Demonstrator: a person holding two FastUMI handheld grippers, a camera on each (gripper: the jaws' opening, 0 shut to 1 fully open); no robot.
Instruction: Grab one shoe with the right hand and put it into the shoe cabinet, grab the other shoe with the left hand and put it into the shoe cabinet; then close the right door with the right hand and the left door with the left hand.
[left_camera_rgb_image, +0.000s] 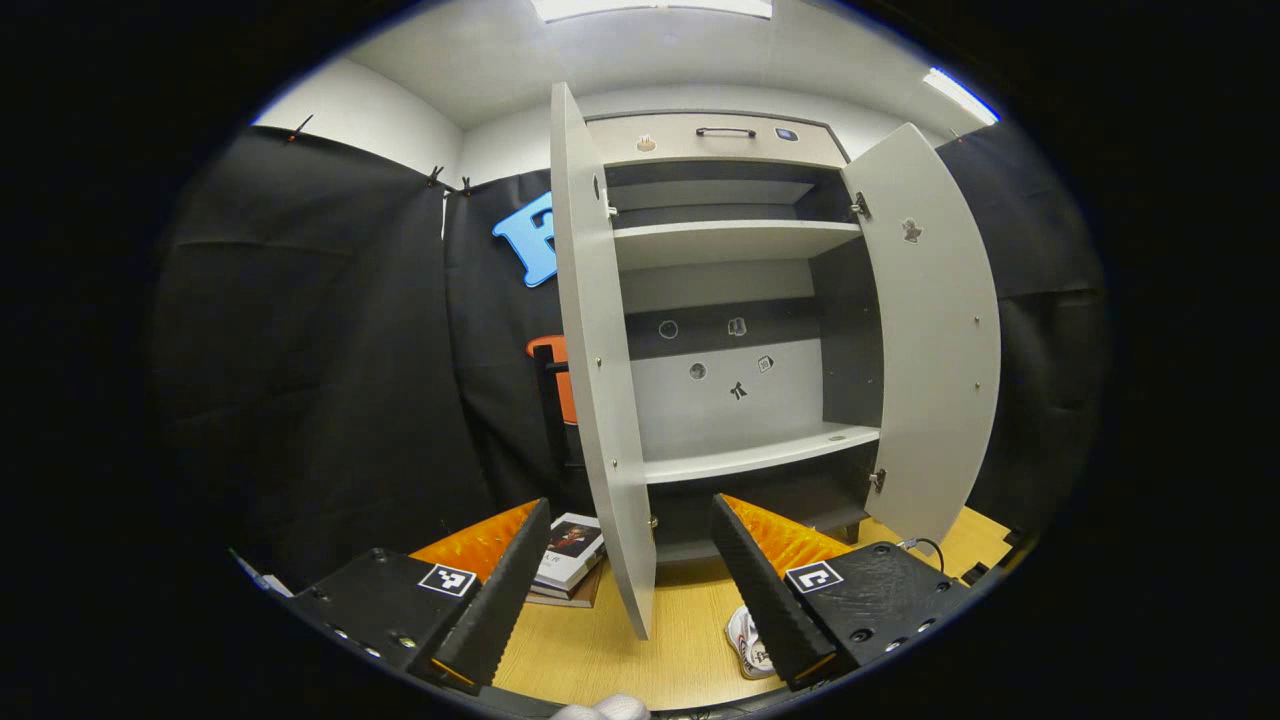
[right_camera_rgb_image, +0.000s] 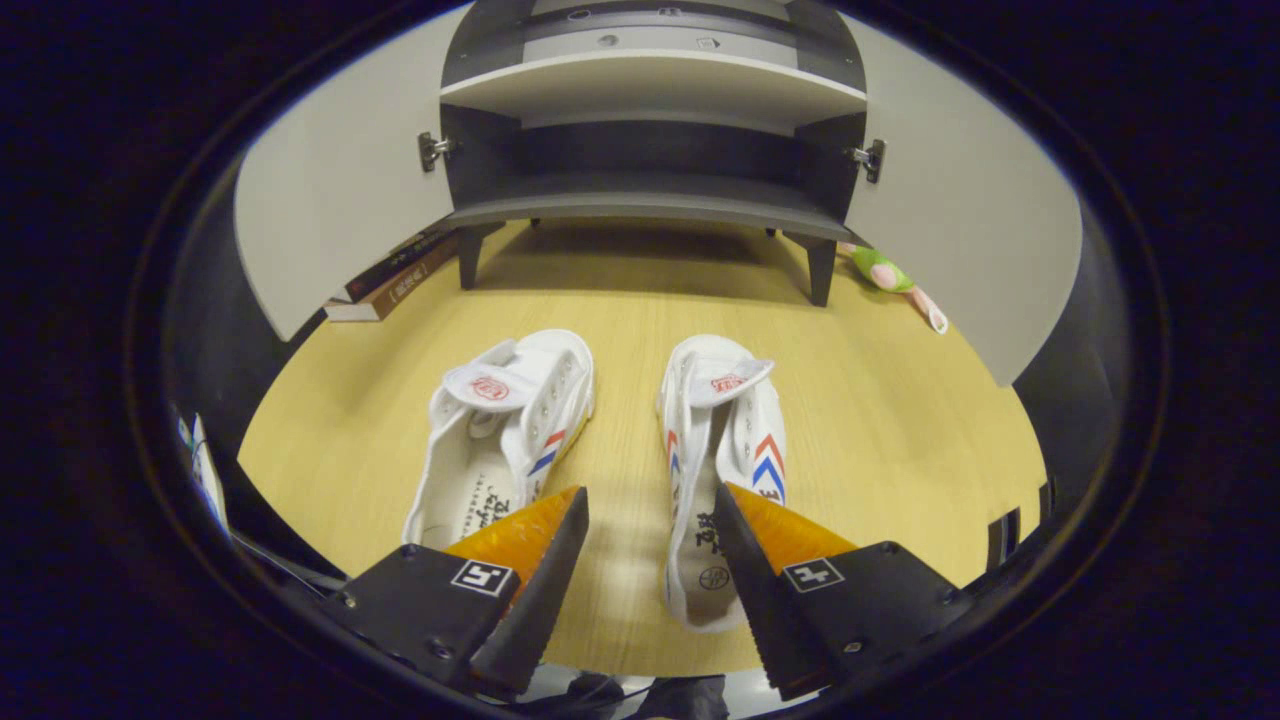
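Step in hand: first grab. Right gripper (right_camera_rgb_image: 648, 520), jaws spread and empty, hovers above two white shoes: right-side shoe (right_camera_rgb_image: 722, 440), left-side shoe (right_camera_rgb_image: 505, 435), both before the shoe cabinet (right_camera_rgb_image: 655, 130), doors open. Left gripper (left_camera_rgb_image: 632, 530) released, empty, facing the cabinet. Next: descend, clench one shoe

In the left gripper view, a white canvas shoe (left_camera_rgb_image: 752, 640) at 5 o'clock is half hidden behind the right finger. The stacked books (left_camera_rgb_image: 566, 556) sit partly behind the pale grey left cabinet door (left_camera_rgb_image: 600, 370). The small stickers (left_camera_rgb_image: 737, 327) on the back panel are too small to tell.

In the right gripper view, a green and pink soft toy (right_camera_rgb_image: 893, 280) at 2 o'clock is partly hidden by the pale grey right cabinet door (right_camera_rgb_image: 960, 230).
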